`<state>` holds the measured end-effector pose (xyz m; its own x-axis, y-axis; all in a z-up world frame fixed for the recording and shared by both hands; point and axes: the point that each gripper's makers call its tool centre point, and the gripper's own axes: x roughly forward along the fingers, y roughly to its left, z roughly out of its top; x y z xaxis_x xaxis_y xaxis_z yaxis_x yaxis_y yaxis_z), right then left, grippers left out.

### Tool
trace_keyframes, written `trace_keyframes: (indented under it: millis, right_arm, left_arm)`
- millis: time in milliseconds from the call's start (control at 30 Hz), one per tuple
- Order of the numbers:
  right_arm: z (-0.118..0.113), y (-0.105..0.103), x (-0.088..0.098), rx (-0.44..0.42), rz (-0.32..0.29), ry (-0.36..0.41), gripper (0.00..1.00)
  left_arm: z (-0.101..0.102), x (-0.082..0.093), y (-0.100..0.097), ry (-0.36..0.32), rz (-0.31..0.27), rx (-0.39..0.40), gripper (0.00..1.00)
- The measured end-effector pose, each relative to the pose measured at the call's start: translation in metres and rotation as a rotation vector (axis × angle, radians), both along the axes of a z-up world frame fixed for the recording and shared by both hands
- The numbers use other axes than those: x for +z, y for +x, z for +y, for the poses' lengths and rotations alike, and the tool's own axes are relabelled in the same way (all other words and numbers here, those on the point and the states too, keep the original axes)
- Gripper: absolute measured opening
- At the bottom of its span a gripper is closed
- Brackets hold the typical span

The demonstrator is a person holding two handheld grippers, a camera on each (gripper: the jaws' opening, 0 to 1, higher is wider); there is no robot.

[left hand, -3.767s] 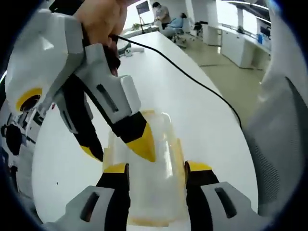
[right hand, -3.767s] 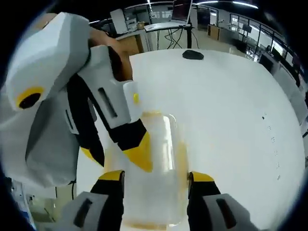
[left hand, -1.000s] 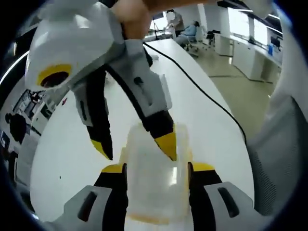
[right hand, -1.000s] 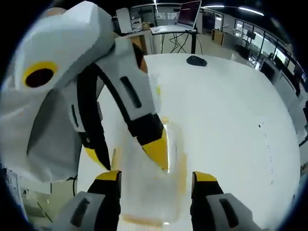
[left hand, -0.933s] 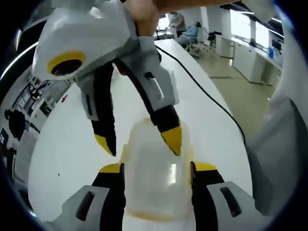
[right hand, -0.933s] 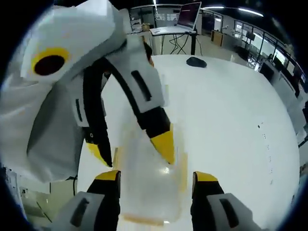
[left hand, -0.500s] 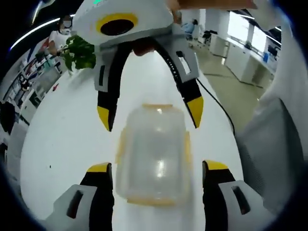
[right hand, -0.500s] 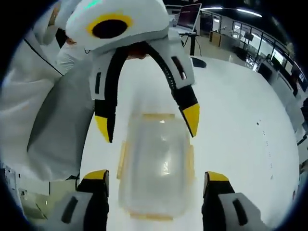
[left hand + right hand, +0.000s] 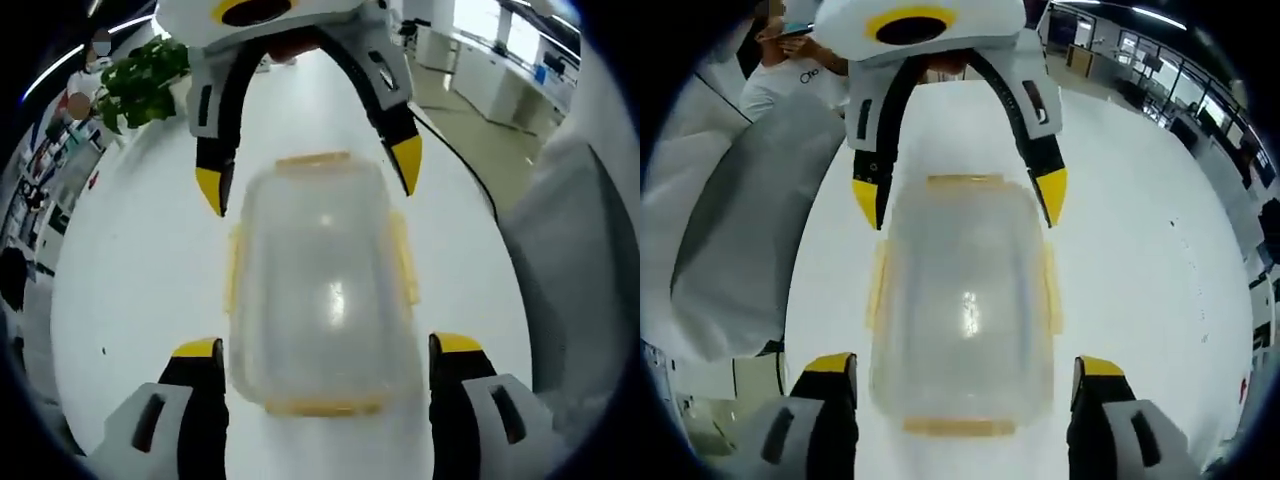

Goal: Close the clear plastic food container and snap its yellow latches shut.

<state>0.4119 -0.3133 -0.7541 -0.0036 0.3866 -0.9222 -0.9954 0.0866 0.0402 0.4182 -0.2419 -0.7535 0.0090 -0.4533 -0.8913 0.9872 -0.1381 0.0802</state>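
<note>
Two open tools face each other over the container.
Left tool (image 9: 318, 350) and right tool (image 9: 958, 365) hold nothing; container (image 9: 318, 285) sits on table (image 9: 130, 260), lid on; latches (image 9: 402, 258) seemingly down.

The clear plastic container (image 9: 320, 290) (image 9: 965, 300) lies flat on the white table, in the middle of both views, with its lid on. Yellow latches (image 9: 232, 270) (image 9: 878, 285) run along its long sides and both short ends, lying against the walls.
</note>
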Motion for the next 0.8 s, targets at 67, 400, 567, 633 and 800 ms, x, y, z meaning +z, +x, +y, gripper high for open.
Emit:
trace_keyframes:
  millis: [67,400,567,633,800]
  right_arm:
    - [-0.001,-0.003,-0.002,-0.009,0.013,-0.002,0.82]
    - [-0.002,-0.004,-0.004,0.015,0.001,0.007,0.76]
    - [0.000,-0.003,-0.004,0.028,0.004,-0.015,0.75]
    - [0.001,-0.003,-0.004,0.033,0.005,-0.017,0.75]
    - [0.013,0.000,-0.004,0.054,0.010,-0.008,0.75]
  left_arm:
    - [0.000,-0.004,-0.002,0.012,0.011,-0.009,0.81]
    - [0.000,-0.004,0.002,0.018,-0.011,-0.012,0.78]
    - [0.002,-0.004,0.002,0.012,-0.008,-0.006,0.78]
    - [0.003,-0.004,0.002,0.010,-0.008,-0.002,0.78]
    - [0.015,-0.003,0.002,0.003,-0.008,0.016,0.78]
